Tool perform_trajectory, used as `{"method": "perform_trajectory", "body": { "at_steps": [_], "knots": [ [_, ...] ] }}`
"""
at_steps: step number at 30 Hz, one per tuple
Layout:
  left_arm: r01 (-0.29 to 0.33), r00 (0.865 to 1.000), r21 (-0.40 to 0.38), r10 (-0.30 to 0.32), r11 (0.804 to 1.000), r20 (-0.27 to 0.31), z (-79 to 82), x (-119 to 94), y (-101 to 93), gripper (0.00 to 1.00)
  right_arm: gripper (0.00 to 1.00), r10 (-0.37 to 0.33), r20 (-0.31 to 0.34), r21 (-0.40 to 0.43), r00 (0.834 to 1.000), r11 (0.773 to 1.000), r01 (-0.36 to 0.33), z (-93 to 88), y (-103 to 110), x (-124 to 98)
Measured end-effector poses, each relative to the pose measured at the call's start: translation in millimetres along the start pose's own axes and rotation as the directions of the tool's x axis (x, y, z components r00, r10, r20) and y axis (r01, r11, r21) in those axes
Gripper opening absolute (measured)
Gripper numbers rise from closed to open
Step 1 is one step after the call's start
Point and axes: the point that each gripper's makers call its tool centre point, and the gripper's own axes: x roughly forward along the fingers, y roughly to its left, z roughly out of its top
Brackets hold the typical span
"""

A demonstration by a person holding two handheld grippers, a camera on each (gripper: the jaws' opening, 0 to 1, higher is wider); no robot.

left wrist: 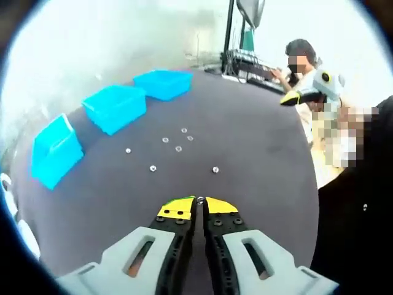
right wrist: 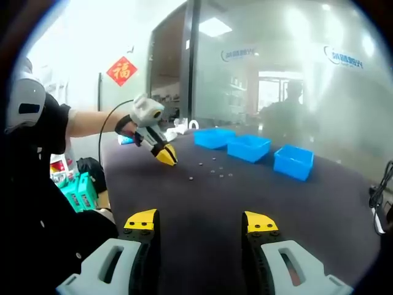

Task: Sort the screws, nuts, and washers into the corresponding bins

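Observation:
Several small silver parts [left wrist: 178, 148] lie scattered on the dark table [left wrist: 258, 160]; in the right gripper view the parts [right wrist: 212, 171] sit in front of the bins. My left gripper [left wrist: 200, 206] is shut, with a tiny silver part [left wrist: 200, 200] pinched at its yellow tips; its kind is too small to tell. In the right gripper view the left gripper [right wrist: 167, 157] hangs tilted above the table, to the left of the parts. My right gripper [right wrist: 201, 221] is open with nothing between its jaws, over bare table; it also shows as the right gripper [left wrist: 290, 98] at the table's far right edge.
Three blue bins [left wrist: 163, 83], [left wrist: 115, 106], [left wrist: 55, 149] stand in a row along the table's far left; the same bins [right wrist: 214, 137], [right wrist: 249, 147], [right wrist: 293, 161] appear beyond the parts. A person [left wrist: 301, 61] sits at the far right by equipment [left wrist: 245, 61]. A glass wall [right wrist: 276, 80] rises behind.

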Motion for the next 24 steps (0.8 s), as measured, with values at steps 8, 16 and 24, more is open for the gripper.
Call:
{"method": "perform_trajectory", "body": {
  "at_steps": [8, 16, 24],
  "knots": [
    [-0.167, 0.962, -0.062, 0.177, 0.984, 0.21, 27.6, -27, 45.2, 0.03, 0.49, -0.029, 0.031, 0.009, 0.999, 1.0, 0.029, 5.4, -3, -3],
    [-0.332, 0.848, -0.149, 0.363, 0.932, 0.386, 51.1, -50, 82.1, 0.03, 0.48, -0.091, 0.089, 0.051, 0.992, 0.995, 0.087, 12.5, -15, -9],
    [-0.452, 0.729, -0.219, 0.5, 0.864, 0.467, 68.0, -65, 116.2, 0.03, 0.48, -0.113, 0.114, 0.066, 0.987, 0.992, 0.106, 10.2, -12, -13]
  ]
}}
